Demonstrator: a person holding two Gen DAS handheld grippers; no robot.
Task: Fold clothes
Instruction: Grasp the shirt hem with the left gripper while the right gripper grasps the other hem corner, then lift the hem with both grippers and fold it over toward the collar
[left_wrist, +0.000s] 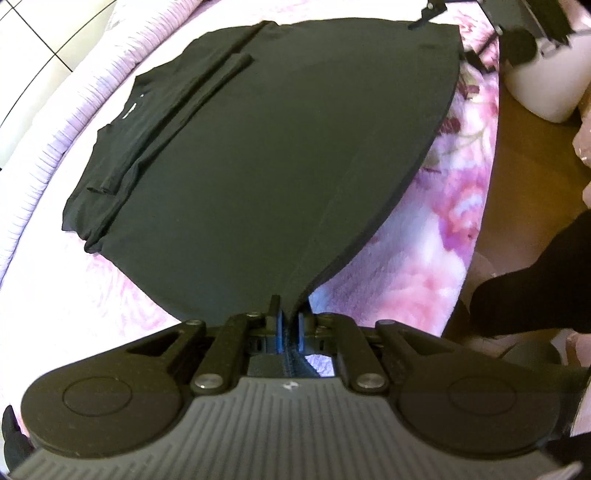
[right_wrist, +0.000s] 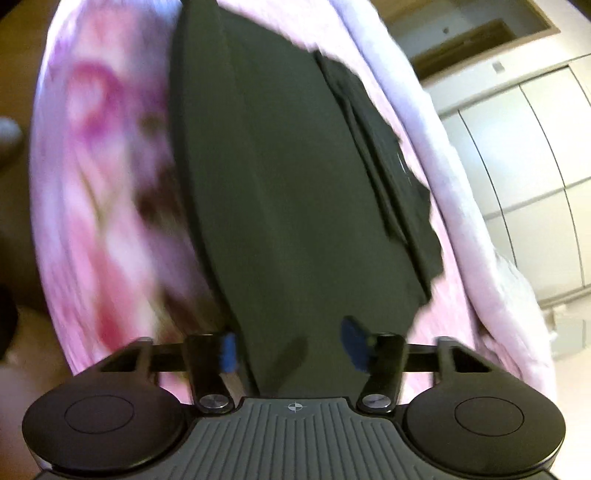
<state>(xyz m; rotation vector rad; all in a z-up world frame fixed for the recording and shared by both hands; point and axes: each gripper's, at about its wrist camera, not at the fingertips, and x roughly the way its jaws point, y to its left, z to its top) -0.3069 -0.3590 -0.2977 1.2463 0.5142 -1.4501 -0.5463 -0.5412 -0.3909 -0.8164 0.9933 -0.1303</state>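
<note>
A black garment (left_wrist: 266, 147) lies partly folded on a pink floral blanket (left_wrist: 436, 258), with a sleeve laid across its left side. My left gripper (left_wrist: 290, 328) is shut on the garment's near corner, and the cloth rises to it in a taut ridge. In the right wrist view the same black garment (right_wrist: 295, 192) stretches away from me over the blanket (right_wrist: 103, 192). My right gripper (right_wrist: 291, 350) stands open, its blue pads (right_wrist: 229, 352) on either side of the cloth's near end, apart from it. That gripper also shows at the garment's far corner (left_wrist: 424, 18).
A white container (left_wrist: 543, 85) stands on the brown floor (left_wrist: 524, 177) right of the bed. A person's dark sleeve (left_wrist: 535, 295) reaches in at the right. White tiled floor (left_wrist: 37, 48) lies beyond the blanket's ruffled edge; white cabinet doors (right_wrist: 524, 177) stand on the right.
</note>
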